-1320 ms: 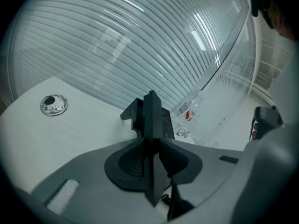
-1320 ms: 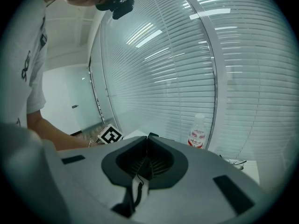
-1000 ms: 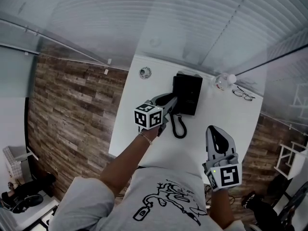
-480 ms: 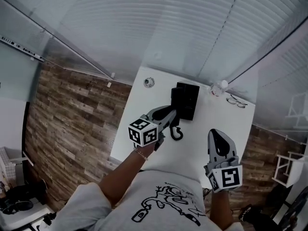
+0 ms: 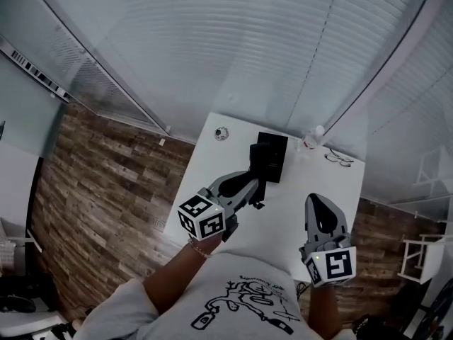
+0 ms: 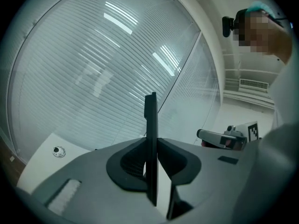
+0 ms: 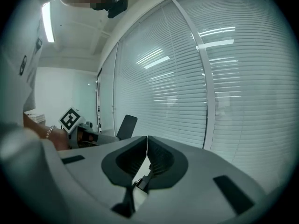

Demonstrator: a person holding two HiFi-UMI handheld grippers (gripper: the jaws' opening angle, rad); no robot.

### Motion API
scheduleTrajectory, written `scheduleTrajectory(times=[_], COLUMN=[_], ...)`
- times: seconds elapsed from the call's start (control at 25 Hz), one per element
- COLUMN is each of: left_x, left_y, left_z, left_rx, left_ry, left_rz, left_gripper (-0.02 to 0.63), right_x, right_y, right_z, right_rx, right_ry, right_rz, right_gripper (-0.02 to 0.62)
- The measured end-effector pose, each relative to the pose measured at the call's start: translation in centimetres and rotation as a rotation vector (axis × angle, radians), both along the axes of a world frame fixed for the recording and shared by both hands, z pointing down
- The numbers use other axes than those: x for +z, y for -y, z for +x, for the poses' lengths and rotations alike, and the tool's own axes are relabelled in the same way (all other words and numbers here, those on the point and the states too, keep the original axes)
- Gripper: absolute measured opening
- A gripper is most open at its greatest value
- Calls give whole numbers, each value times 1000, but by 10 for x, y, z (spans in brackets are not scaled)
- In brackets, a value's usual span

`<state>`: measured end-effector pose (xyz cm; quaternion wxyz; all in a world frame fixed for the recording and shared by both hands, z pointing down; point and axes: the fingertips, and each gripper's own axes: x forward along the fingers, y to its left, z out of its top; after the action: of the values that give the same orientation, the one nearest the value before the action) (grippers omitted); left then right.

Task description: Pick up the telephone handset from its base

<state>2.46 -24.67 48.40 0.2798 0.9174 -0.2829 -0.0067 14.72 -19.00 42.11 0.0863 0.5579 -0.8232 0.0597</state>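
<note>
Left claw [image 6: 151, 148] clamped on the black telephone handset [image 6: 150, 111], held edge-on before the window blinds [image 6: 93, 73]; in head view the handset seems lifted clear of its base [image 5: 273, 158] on the white surface [image 5: 301, 207]; right claw [image 7: 146, 143] pressed together, empty.

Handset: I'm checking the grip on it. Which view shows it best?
Left gripper view: the handset stands edge-on, pinched between the jaws. Head view shows it small, near the base; right gripper view shows only one end.
</note>
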Motion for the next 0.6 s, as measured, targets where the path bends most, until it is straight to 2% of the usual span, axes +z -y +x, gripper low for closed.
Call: scheduleTrajectory(times=[0.6], left_x=[-75], left_y=[-60], left_z=[-16], left_rx=[2], left_ry=[-66], left_rz=[136], left_gripper=[66], right_x=[-48], right_y=[-31], right_z=[-8], right_rx=[-7], right_ry=[14], right_rz=[85], right_gripper=[6])
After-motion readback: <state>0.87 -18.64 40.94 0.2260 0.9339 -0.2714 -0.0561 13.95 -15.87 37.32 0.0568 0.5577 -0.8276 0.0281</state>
